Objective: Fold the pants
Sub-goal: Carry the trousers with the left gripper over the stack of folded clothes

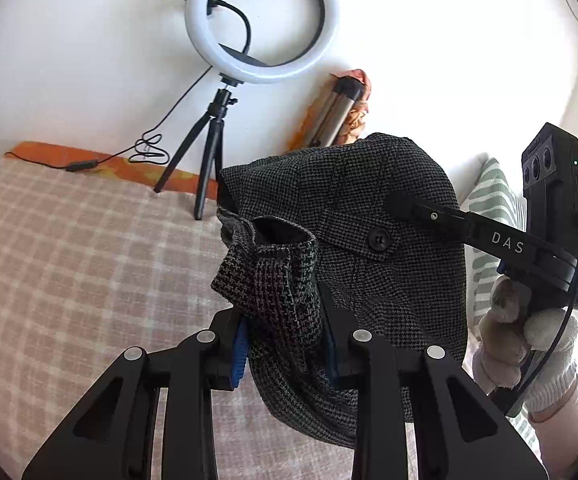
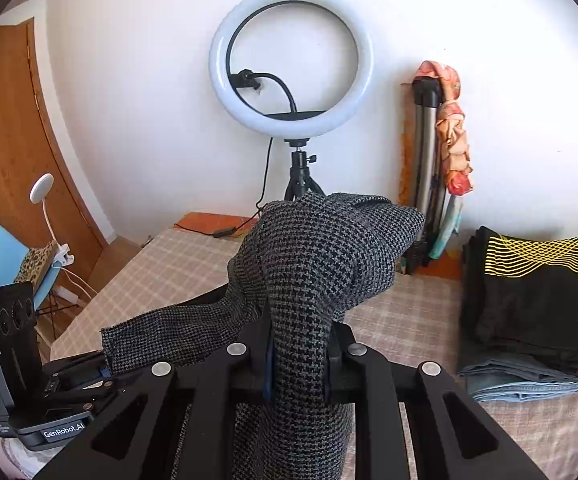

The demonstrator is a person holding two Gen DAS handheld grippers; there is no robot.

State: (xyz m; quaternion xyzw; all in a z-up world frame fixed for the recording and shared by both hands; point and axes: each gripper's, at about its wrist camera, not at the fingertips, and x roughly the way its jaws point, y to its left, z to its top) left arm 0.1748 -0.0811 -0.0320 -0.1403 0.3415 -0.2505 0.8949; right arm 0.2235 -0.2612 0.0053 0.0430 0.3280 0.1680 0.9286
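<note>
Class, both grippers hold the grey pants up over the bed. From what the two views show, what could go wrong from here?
1. The left gripper pinches only a bunched bit of the pants; the fabric might slip out.
2. The pants hang crumpled, so laying them down now could trap creases.
3. The ring light stands close behind on the bed; swinging the cloth might topple it. The folded stack lies near too, beside the right gripper.

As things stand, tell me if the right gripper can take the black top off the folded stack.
Probably not: the right gripper has its fingers shut on the houndstooth pants. The black top lies uncovered, but the pants must be released first.
</note>
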